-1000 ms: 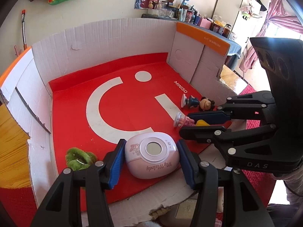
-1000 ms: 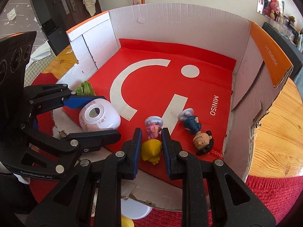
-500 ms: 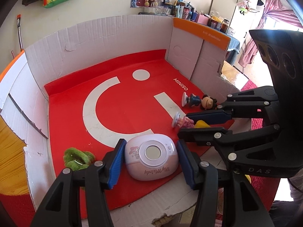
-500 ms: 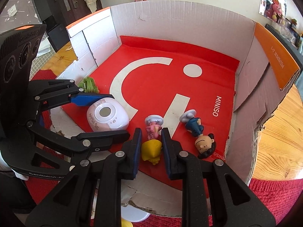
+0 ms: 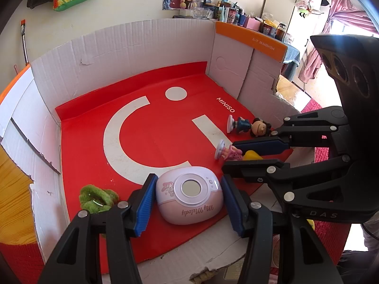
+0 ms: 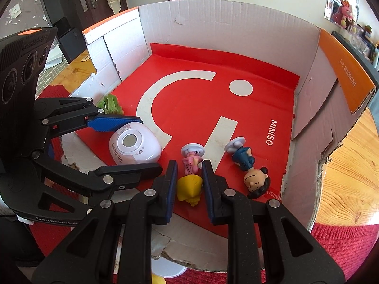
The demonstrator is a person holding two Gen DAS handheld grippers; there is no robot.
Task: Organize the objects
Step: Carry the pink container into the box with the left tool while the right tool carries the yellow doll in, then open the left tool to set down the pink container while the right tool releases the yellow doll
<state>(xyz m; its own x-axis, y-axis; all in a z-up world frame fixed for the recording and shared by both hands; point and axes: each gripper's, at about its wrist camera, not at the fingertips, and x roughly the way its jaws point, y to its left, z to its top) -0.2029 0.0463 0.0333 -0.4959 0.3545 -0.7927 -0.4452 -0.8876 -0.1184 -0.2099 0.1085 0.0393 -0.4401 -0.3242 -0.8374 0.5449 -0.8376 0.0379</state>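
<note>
A pink-and-white My Melody device (image 5: pixel 189 196) (image 6: pixel 135 146) lies near the front of the red box floor (image 5: pixel 151 132). My left gripper (image 5: pixel 188 177) (image 6: pixel 150 142) is shut on it, blue pads against both sides. A small figurine in a pink dress with a yellow head (image 6: pixel 189 185) (image 5: pixel 252 155) lies to its right. My right gripper (image 6: pixel 189 163) (image 5: pixel 228 156) is shut on that yellow head. A second figurine in blue with dark hair (image 6: pixel 244 159) (image 5: pixel 246 126) lies free on the floor further right.
A green fuzzy toy (image 5: pixel 97 197) (image 6: pixel 110 105) sits in the front left corner. White cardboard walls (image 5: pixel 132 54) (image 6: pixel 225 28) with an orange flap (image 6: pixel 345 68) enclose the floor. The box stands on a wooden table (image 6: pixel 350 161) with red cloth (image 6: pixel 343 239) in front.
</note>
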